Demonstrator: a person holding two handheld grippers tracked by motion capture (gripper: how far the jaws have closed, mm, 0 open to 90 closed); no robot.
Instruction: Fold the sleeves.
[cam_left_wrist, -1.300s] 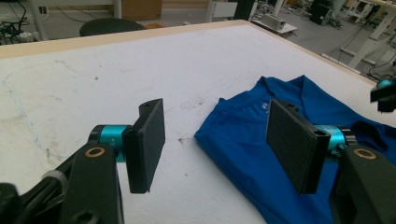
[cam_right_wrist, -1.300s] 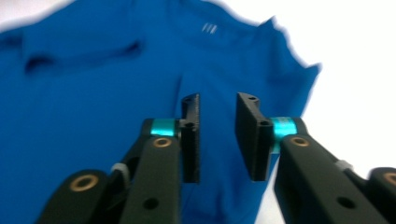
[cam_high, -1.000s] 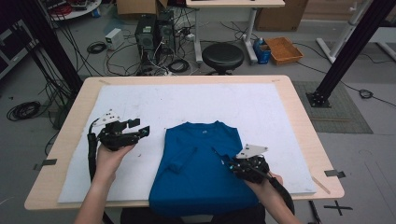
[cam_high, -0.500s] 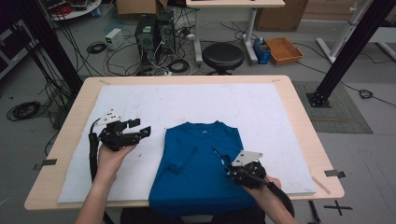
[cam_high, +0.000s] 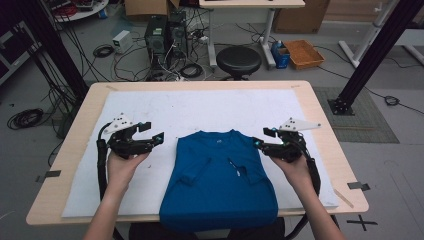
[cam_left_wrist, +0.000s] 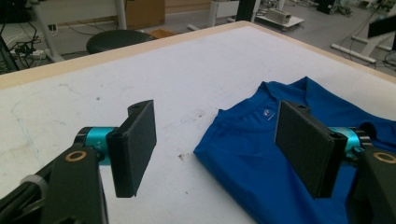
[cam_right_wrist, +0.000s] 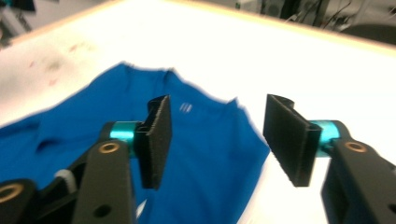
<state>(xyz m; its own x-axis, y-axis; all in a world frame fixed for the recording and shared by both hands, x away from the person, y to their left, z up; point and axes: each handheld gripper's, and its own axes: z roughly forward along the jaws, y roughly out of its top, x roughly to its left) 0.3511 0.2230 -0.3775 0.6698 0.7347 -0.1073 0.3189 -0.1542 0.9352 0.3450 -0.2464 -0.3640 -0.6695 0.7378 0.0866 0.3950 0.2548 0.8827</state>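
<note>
A blue T-shirt (cam_high: 220, 180) lies on the white mat (cam_high: 200, 107) with its sleeves folded in, its collar towards the far side and its hem hanging over the near table edge. My left gripper (cam_high: 155, 131) hovers just left of the shirt's shoulder. Its jaws have just been opening and now stand open with nothing between them. In the left gripper view the left gripper (cam_left_wrist: 217, 121) looks over the shirt (cam_left_wrist: 243, 154). My right gripper (cam_high: 260, 137) sits at the shirt's right shoulder. Its jaws have also just been opening and hold nothing. In the right gripper view the right gripper (cam_right_wrist: 218, 105) hangs above the shirt (cam_right_wrist: 93, 98).
The wooden table (cam_high: 325, 130) shows a bare rim around the mat. Beyond its far edge stand a black stool (cam_high: 238, 59), computer towers (cam_high: 165, 35) with floor cables, and an orange crate (cam_high: 304, 53). Black frame posts (cam_high: 370, 50) rise at both sides.
My right gripper has lifted off the shirt's lower right part and moved out to its right shoulder, opening its jaws. The left gripper has stayed put with its jaws slightly wider.
</note>
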